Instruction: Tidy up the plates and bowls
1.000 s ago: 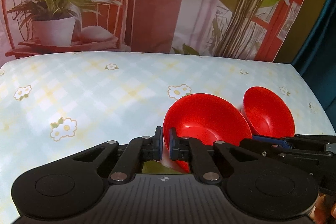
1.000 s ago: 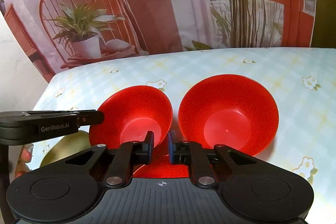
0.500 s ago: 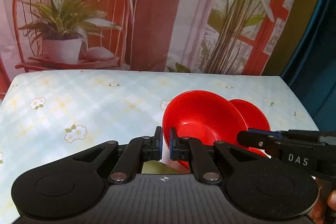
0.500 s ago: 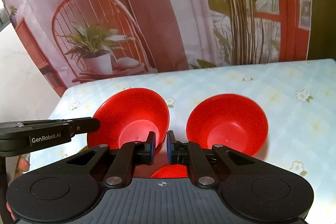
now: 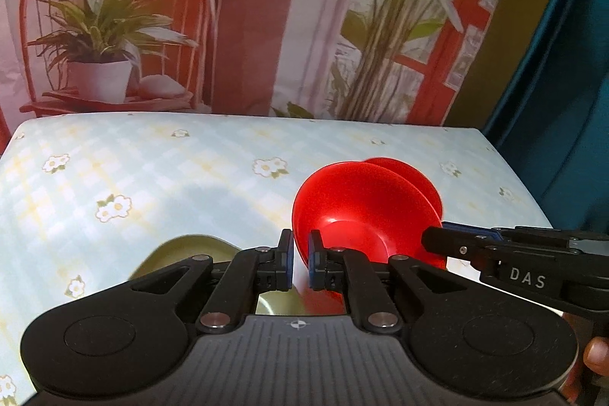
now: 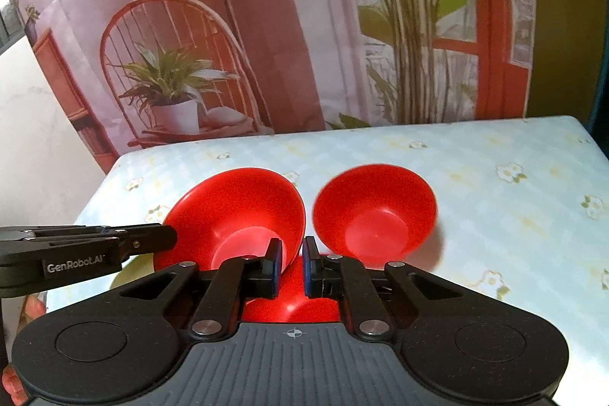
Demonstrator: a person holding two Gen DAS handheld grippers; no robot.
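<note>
Printed fabric backdrop, showing a red chair, a potted plant and tall green stems, filled the upper half of both views. Below it lay the table under a pale blue checked cloth dotted with white flowers. At the bottom centre of the left wrist view, the left gripper had its tongs pinched on the near rim of a tilted red bowl, whose mouth faced the camera. The right gripper was likewise pinched on that bowl's opposite rim, right of the bowl in the right wrist view, so the bowl sat between the two tools. A second red bowl stood on the cloth just beside the first, right of centre in the right wrist view and mostly hidden behind it in the left. A yellow-green plate peeked out at lower left, partly covered by the left gripper's body.
</note>
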